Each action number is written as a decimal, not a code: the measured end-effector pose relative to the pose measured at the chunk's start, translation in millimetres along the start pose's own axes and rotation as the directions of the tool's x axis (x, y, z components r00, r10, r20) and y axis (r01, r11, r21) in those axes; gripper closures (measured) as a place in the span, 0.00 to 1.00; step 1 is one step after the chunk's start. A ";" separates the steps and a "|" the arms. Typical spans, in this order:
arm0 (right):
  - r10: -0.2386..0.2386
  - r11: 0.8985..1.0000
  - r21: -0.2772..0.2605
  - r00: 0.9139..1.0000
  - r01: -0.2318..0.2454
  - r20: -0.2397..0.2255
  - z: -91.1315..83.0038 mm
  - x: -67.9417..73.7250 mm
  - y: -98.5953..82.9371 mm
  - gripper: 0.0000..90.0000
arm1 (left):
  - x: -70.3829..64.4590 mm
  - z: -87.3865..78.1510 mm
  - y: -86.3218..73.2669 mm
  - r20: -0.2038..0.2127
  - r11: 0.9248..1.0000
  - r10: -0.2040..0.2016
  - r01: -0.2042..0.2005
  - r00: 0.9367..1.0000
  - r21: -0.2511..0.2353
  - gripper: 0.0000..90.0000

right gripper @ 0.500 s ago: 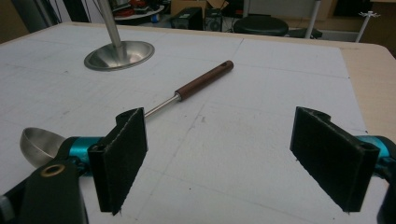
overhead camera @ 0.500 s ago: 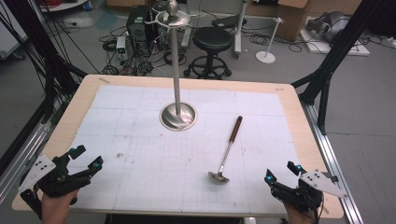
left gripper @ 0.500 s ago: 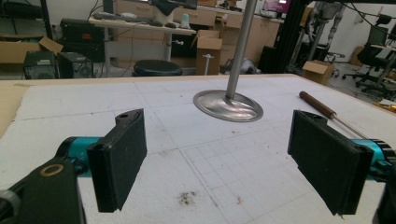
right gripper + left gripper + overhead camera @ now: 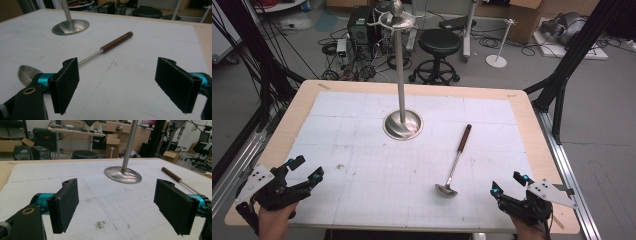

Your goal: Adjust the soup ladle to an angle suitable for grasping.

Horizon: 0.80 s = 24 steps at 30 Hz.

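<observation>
Behind left claw (image 4: pixel 42 81), ladle (image 4: pixel 82 60) bowl half-hidden.

The left gripper (image 4: pixel 302 167) is held at the near left corner of the table (image 4: pixel 532 125), above its surface, with its jaws spread wide and aimed toward the far right. It is gripped from below by the left hand (image 4: pixel 273 220), which enters over the table's near edge. The right gripper (image 4: pixel 507 182) is held at the table's near right corner, its jaws likewise set wide apart and aimed toward the far left. Nothing is held between either pair of jaws. The right hand (image 4: pixel 527 231) is seen at the table's near edge.
</observation>
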State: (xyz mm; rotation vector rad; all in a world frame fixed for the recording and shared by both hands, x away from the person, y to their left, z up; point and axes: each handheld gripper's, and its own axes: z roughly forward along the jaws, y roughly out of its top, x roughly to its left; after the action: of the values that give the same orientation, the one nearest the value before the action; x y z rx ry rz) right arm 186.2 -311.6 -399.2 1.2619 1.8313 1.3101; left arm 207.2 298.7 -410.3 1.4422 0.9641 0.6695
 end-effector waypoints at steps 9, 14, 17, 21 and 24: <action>-0.100 0.969 0.201 0.972 0.143 -0.213 61.3 28.9 -3.3 0.91 | -2.1 -0.6 -1.2 0.016 1.000 0.009 -0.010 1.000 0.009 0.23; -0.089 0.950 0.270 0.963 0.159 -0.253 90.3 29.2 -5.4 1.00 | -0.9 -0.3 -1.0 0.011 1.000 0.001 -0.001 1.000 0.008 0.23; -0.104 0.937 0.295 0.955 0.188 -0.277 99.6 33.3 -7.1 1.00 | -1.1 0.2 -1.0 0.014 1.000 0.004 -0.004 1.000 0.010 0.23; -0.119 0.921 0.317 0.937 0.228 -0.327 107.4 43.7 -9.1 1.00 | -0.7 -0.1 -1.3 0.015 1.000 0.004 -0.004 1.000 0.015 0.23; -0.120 0.913 0.331 0.932 0.240 -0.343 110.5 49.2 -11.6 1.00 | -0.6 -1.2 -0.9 0.014 1.000 0.001 -0.001 1.000 0.011 0.23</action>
State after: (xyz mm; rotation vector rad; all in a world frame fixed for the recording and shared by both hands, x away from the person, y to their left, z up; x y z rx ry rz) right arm 254.3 -223.0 -447.0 1.0654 2.4525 1.1492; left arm 205.7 298.7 -411.0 1.4548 0.9578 0.6549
